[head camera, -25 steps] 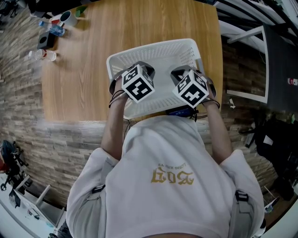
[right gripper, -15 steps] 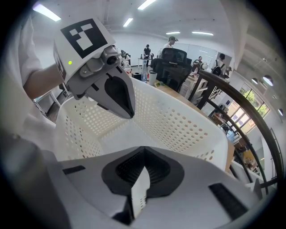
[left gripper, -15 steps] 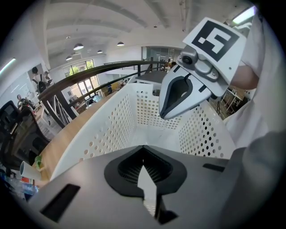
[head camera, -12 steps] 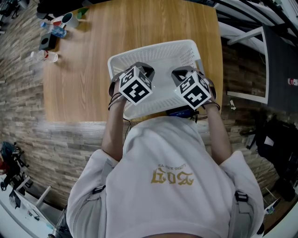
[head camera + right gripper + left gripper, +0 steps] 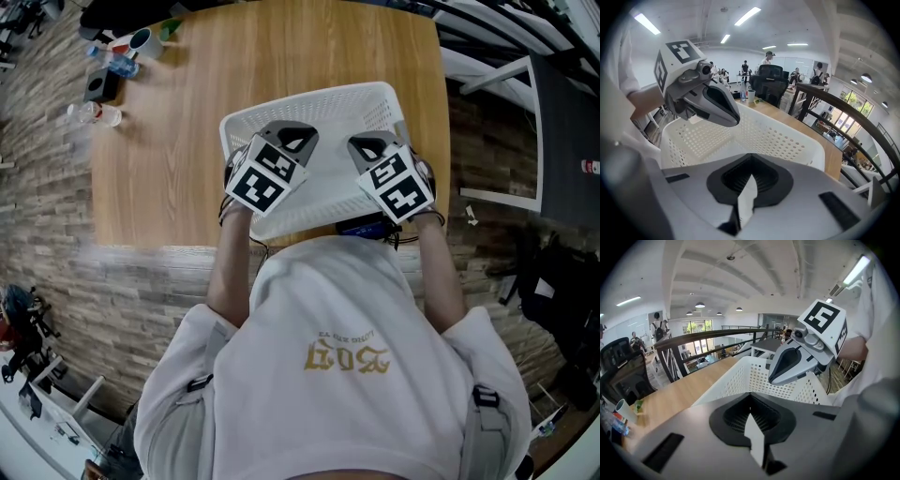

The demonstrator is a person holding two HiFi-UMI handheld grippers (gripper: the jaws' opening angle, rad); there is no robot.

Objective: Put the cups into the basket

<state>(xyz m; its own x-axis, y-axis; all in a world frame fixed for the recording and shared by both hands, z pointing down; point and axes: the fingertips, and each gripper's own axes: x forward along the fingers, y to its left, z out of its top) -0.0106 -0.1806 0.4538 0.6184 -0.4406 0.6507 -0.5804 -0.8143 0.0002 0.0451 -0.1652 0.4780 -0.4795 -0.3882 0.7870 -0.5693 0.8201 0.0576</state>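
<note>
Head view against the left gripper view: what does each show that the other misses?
Head view only: the person's white shirt and the left gripper seen from above. Left gripper view only: that gripper's jaws, closed with nothing between them, plus the railing and ceiling lights of the room beyond. Both show the white basket, the wooden table, the right gripper and a mug at the table's far corner.

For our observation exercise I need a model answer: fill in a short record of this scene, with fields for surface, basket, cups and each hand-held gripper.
surface: wooden table
basket: white, perforated, near edge; no cup seen inside
cups: mug and clear cups at far left corner, outside basket
left hand-held gripper: shut, empty, above basket
right hand-held gripper: shut, empty, above basket
</note>
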